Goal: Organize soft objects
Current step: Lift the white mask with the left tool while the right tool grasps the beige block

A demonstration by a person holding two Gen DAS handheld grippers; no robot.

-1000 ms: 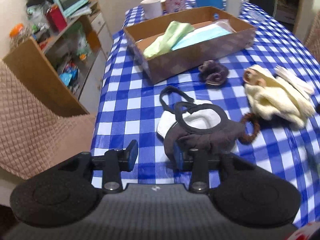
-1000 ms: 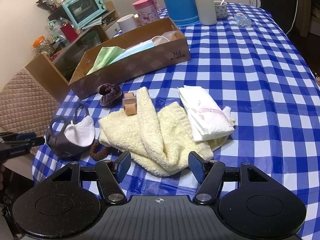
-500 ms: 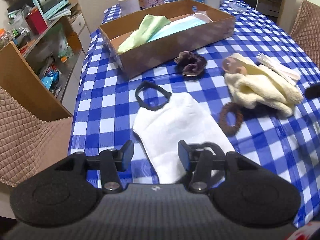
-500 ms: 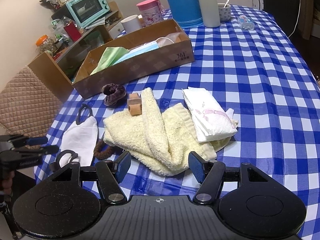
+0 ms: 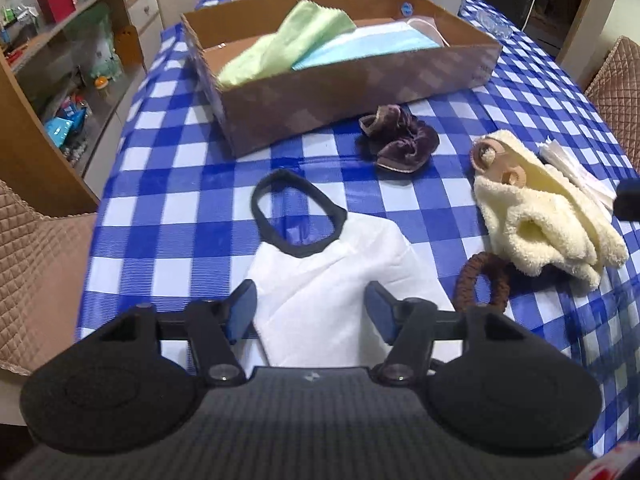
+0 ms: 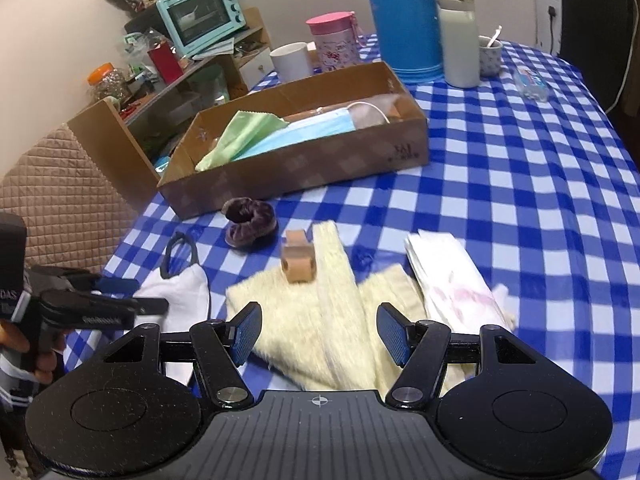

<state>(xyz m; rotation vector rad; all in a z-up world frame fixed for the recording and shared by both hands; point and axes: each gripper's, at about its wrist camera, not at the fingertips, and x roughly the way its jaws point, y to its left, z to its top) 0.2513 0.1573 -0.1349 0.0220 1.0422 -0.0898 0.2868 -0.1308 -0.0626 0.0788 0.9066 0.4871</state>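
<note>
Left wrist view: my blue-checked bench (image 5: 168,216) beside a cluttered shelf (image 5: 60,52). My left gripper (image 5: 311,312), released, hovers over the white mask (image 5: 332,280), now flat near the bench's left edge, no longer bunched; right gripper (image 6: 319,334) open.

3 masks (image 5: 332,276), 2 hair ties (image 5: 400,140), 1 towel (image 5: 540,228), 1 green cloth (image 5: 288,44), 1 box (image 5: 320,100).

1. our left tool (image 5: 311,312) tilts steeply down, its blue pads (image 5: 241,314) standing apart and pressing on nothing.
2. our right tool (image 6: 319,334) points down at a gentler slant, jaws held wide, nothing gripped between them.
3. in the right wrist view, our left hand (image 6: 28,354) wraps the left tool's handle at the frame's left edge.
</note>
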